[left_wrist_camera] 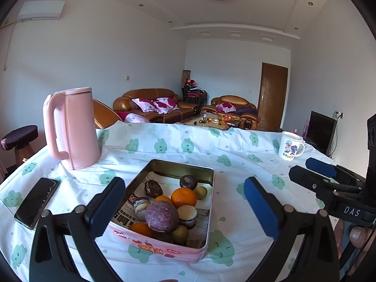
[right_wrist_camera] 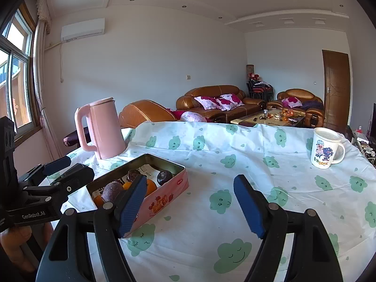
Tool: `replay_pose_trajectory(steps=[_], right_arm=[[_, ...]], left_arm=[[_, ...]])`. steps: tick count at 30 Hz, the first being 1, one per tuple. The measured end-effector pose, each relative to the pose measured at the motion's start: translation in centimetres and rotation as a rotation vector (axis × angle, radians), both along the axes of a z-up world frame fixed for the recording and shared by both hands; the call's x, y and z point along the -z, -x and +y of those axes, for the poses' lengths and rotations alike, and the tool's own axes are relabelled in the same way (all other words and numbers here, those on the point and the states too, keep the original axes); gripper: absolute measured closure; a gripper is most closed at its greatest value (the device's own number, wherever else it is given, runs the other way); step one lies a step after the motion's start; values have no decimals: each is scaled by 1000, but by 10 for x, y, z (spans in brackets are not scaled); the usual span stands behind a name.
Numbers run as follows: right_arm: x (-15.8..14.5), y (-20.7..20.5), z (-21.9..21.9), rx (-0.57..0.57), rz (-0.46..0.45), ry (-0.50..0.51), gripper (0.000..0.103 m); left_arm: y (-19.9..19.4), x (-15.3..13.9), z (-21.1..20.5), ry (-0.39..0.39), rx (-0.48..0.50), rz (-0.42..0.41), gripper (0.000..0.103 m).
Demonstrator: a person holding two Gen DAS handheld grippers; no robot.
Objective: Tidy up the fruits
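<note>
Left tongs [left_wrist_camera: 184, 208] spread wide, empty, straddling the near end of the pink tin [left_wrist_camera: 206, 211]. Right tongs [right_wrist_camera: 188, 205] partly open, empty, over bare tablecloth just right of the tin. Fruit all appears to be in the tin: mandarin [left_wrist_camera: 183, 197], purple fruit [left_wrist_camera: 161, 215], dark round ones. None loose on the table [right_wrist_camera: 258, 159], so task looks near done. Left view alone shows the phone [left_wrist_camera: 37, 202]; right view alone shows the window [right_wrist_camera: 16, 75].

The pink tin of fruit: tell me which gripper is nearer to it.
Left. The left gripper hovers right at the pink tin, open fingers either side of its near end. The right gripper sits off to the tin's right, over bare tablecloth.
</note>
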State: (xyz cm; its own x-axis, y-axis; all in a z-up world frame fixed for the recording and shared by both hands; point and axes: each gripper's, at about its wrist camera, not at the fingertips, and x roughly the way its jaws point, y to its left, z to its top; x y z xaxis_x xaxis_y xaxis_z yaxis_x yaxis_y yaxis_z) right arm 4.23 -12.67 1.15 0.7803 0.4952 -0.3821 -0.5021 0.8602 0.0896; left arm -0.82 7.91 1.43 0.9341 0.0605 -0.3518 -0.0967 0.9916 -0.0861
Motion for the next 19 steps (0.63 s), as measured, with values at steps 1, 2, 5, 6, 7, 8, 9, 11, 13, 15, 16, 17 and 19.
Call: replay_pose_trajectory(steps=[1,2,5,6,7,8,9,11,13,15,16,17,19], right_arm=[[0,1,0,1,-2,0,26],[-1,1,-1,2,-3,-1,25],[-1,1,-1,2,-3,0,25],[-1,2,-1,3,-4,1,25],[0,2,-2,4,-4,3,25],[0,3,-3,5,-3,2,25],[0,3,-4,6,-2,0,25],[1,3,-6,9,2,-3,24],[2,2,-8,14,7,-6,24],[4,1,-10,17,12,-6,24],[5,0,-10,19,13,-3,24],[6,0,-10,20,15,0,24],[8,-1,-12,24,19,12,24]], left_arm=[[0,-1,-1,-1,-2,1,0],[0,-1,-1,0,2,4,0],[0,-2,-3,-6,-12,9,0],[-1,-2,-3,-10,-18,10,0],[-1,-2,-4,-12,-26,12,0],[-1,-2,-3,-10,-33,17,0],[-2,-2,-3,-8,-33,18,0],[-2,-2,-3,-6,-30,16,0],[-1,-2,-3,4,-16,9,0],[0,-2,-3,8,-12,7,0],[0,-2,-3,6,-14,6,0],[0,-2,-3,5,-15,4,0],[1,-2,-4,4,-12,3,0]])
